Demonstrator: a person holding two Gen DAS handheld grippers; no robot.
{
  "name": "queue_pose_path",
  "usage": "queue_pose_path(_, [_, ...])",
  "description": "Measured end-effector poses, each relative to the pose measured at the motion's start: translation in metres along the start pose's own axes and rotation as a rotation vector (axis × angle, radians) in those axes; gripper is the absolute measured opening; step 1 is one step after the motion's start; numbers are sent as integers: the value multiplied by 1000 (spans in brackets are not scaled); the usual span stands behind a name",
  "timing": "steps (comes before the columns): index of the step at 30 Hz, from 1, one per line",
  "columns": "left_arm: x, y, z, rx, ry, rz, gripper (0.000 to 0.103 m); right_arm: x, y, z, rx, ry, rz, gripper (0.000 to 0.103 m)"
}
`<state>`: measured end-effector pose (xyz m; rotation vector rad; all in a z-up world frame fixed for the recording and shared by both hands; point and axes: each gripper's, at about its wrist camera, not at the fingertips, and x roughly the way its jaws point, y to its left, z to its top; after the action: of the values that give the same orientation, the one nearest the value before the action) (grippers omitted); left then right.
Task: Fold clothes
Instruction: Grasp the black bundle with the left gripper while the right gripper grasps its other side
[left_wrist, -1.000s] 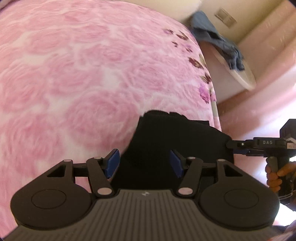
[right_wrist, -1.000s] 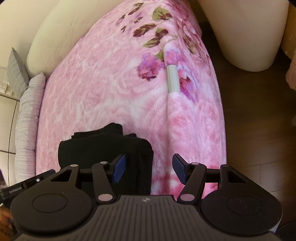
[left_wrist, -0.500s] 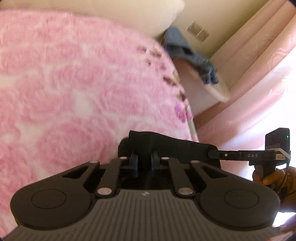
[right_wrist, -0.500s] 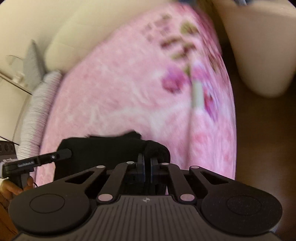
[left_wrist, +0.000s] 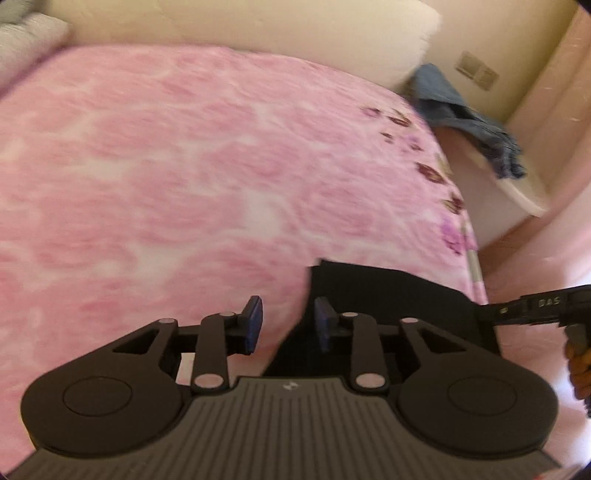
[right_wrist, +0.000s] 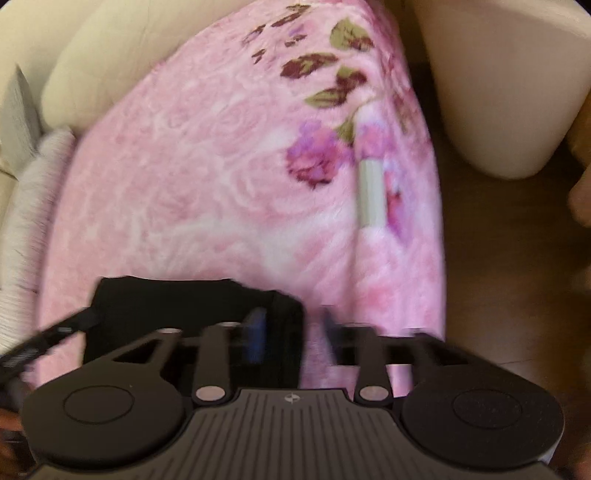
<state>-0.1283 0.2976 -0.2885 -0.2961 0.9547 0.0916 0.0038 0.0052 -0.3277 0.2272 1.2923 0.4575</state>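
Observation:
A folded black garment (left_wrist: 388, 295) lies on the pink rose-patterned bed cover (left_wrist: 184, 166) near the bed's corner. It also shows in the right wrist view (right_wrist: 177, 306). My left gripper (left_wrist: 288, 321) is open and empty, straddling the garment's left edge. My right gripper (right_wrist: 291, 328) is open and empty over the garment's right edge; it is blurred. The right gripper shows at the right of the left wrist view (left_wrist: 535, 306), the left gripper at the lower left of the right wrist view (right_wrist: 40, 343).
A cream headboard (left_wrist: 258, 29) runs along the far side of the bed. A blue garment (left_wrist: 469, 118) hangs over a cream side table (left_wrist: 509, 192). A cream rounded seat (right_wrist: 498, 81) stands on the brown wood floor (right_wrist: 498, 277). Pale pillows (right_wrist: 33, 177) lie at the left.
Both grippers were open a second ago, shut on the black garment's edges half a second ago, and are open again, clear of the cloth. The garment lies flatter on the bed.

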Motion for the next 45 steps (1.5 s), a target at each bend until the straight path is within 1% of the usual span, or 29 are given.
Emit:
queue_pose_path(1, [-12, 0, -3, -9, -7, 18, 24, 2, 1, 3, 2, 12, -17, 51])
queue_pose_path(3, [-38, -1, -11, -38, -16, 41, 24, -6, 4, 4, -10, 7, -18, 51])
queue_pose_path(5, [-62, -7, -27, -82, -21, 36, 26, -14, 9, 4, -36, 8, -33, 51])
queue_pose_path(9, [-88, -25, -69, -172, -15, 16, 27, -30, 28, -3, -126, -4, -36, 51])
queue_pose_path(11, [-88, -31, -92, -215, -10, -3, 27, -36, 38, -9, -179, -11, -36, 51])
queue_pose_path(13, [-78, -32, -108, -250, -16, 3, 27, -38, 47, -16, -238, -20, -37, 50])
queue_pose_path(15, [-61, -31, -119, -267, -19, 29, 27, -32, 52, -23, -305, -27, -36, 50])
queue_pose_path(16, [-52, -29, -124, -278, -16, 47, 27, -22, 51, -24, -333, -18, -50, 49])
queue_pose_path(17, [-42, -25, -127, -296, -6, 77, 27, -12, 50, -25, -360, -10, -65, 45])
queue_pose_path(18, [-37, -22, -131, -323, 0, 99, 27, -3, 49, -26, -388, -1, -79, 44])
queue_pose_path(19, [-35, -19, -135, -354, 1, 112, 27, 4, 45, -24, -383, 2, -80, 44])
queue_pose_path(20, [-42, -20, -139, -395, -11, 106, 26, 10, 40, -21, -378, 6, -80, 43])
queue_pose_path(22, [-56, -20, -149, -477, -34, 92, 27, 5, 31, -14, -346, 3, -55, 43])
queue_pose_path(23, [-63, -21, -154, -518, -46, 86, 29, -2, 26, -12, -325, -4, -39, 43])
queue_pose_path(24, [-70, -21, -158, -558, -58, 79, 34, -9, 20, -10, -302, -12, -23, 44])
queue_pose_path(25, [-77, -22, -163, -599, -70, 72, 36, -14, 11, -11, -259, 1, 24, 45])
queue_pose_path(27, [-91, -23, -172, -681, -94, 58, 46, -25, -6, -14, -173, 26, 116, 53])
queue_pose_path(28, [-97, -22, -180, -746, -111, 33, 48, -31, -15, -15, -130, 39, 163, 55])
queue_pose_path(29, [-97, -20, -195, -867, -142, -34, 51, -29, -26, -21, -74, 74, 233, 61])
queue_pose_path(30, [-95, -17, -205, -950, -164, -80, 52, -27, -36, -27, -18, 108, 303, 66])
queue_pose_path(31, [-90, -17, -209, -982, -174, -95, 52, -24, -43, -33, 20, 135, 335, 67])
queue_pose_path(34, [-76, -16, -222, -1077, -205, -138, 52, -7, -55, -49, 81, 198, 387, 68])
queue_pose_path(41, [-43, -15, -252, -1299, -278, -241, 53, 23, -47, -53, 66, 216, 439, 69])
queue_pose_path(43, [-33, -14, -261, -1362, -298, -271, 53, 30, -43, -48, 64, 209, 448, 70])
queue_pose_path(44, [-29, -14, -263, -1385, -306, -283, 53, 33, -39, -46, 53, 208, 447, 70])
queue_pose_path(45, [-26, -13, -261, -1386, -307, -288, 52, 36, -36, -43, 42, 207, 446, 70])
